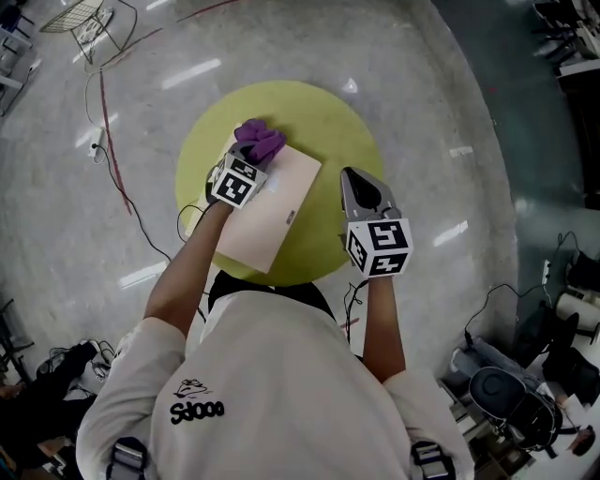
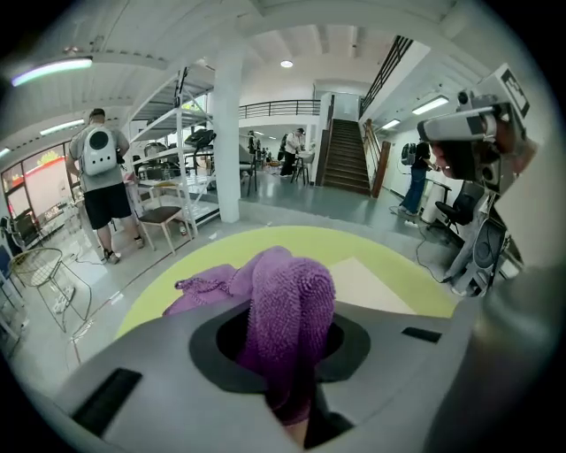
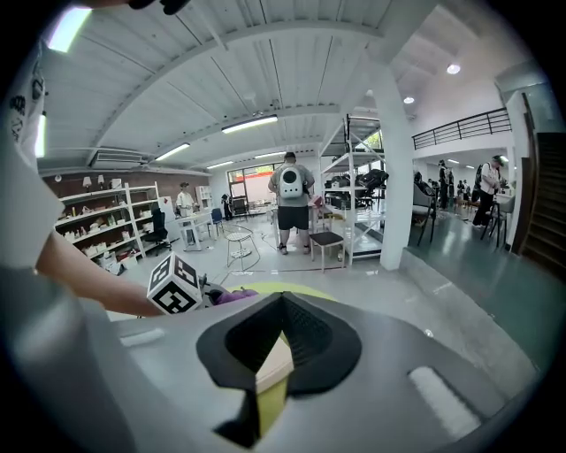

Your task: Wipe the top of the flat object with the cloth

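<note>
A pale flat board (image 1: 272,211) lies on the round yellow-green table (image 1: 328,122). A purple cloth (image 1: 260,139) rests on the board's far left corner. My left gripper (image 1: 247,157) is shut on it. In the left gripper view the cloth (image 2: 287,301) bulges up out of the jaws, with the board (image 2: 371,283) beyond it to the right. My right gripper (image 1: 349,174) hovers to the right of the board, shut and holding nothing. Through the right gripper (image 3: 281,301) I see a strip of the board (image 3: 276,361) and the table (image 3: 265,407).
Red and black cables (image 1: 112,141) trail over the floor left of the table, near a wire chair (image 1: 80,19). Bags and gear (image 1: 511,394) are piled at the lower right. A person with a backpack (image 2: 102,177) stands by a chair (image 2: 164,217) further off.
</note>
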